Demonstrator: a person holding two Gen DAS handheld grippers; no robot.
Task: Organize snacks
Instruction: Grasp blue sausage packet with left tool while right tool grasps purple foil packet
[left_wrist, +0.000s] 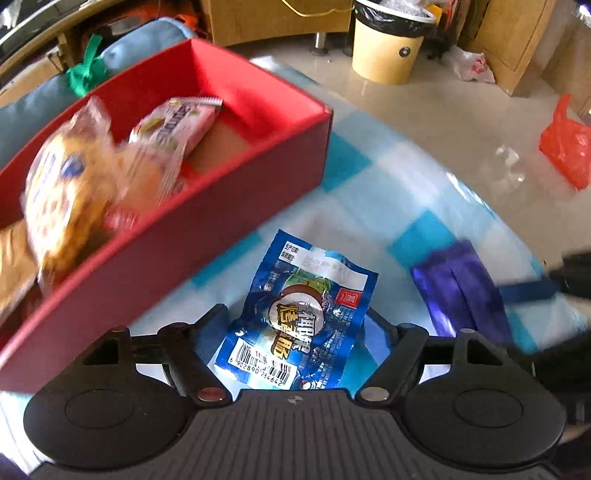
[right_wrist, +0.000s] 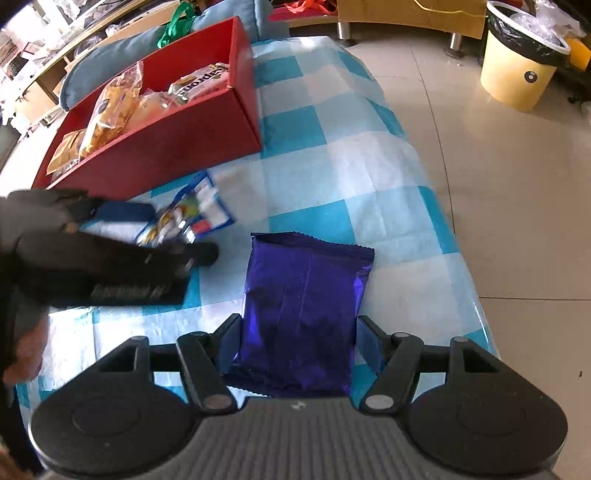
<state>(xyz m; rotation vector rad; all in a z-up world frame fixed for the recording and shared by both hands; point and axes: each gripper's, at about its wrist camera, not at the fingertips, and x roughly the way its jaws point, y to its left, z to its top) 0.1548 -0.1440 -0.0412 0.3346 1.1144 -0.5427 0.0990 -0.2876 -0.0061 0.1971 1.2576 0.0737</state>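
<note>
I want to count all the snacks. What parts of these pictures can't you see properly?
- Red box, left wrist view: its left end runs off the edge, and the snacks inside are motion-blurred.
- Blue packet: the left gripper covers its bottom end.
- Purple packet, right wrist view: the right gripper hides its bottom end; no label shows.

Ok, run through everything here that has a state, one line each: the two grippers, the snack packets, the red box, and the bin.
Left gripper: fingers either side of the blue foil packet, grip unclear.
Right gripper: fingers flanking the purple foil packet, grip unclear.
Blue packet: sealed.
Purple packet: sealed, flat on the checked blue cloth.
Red cardboard box: open-topped, partly filled.
Yellow bin: lined, nearly full.
</note>
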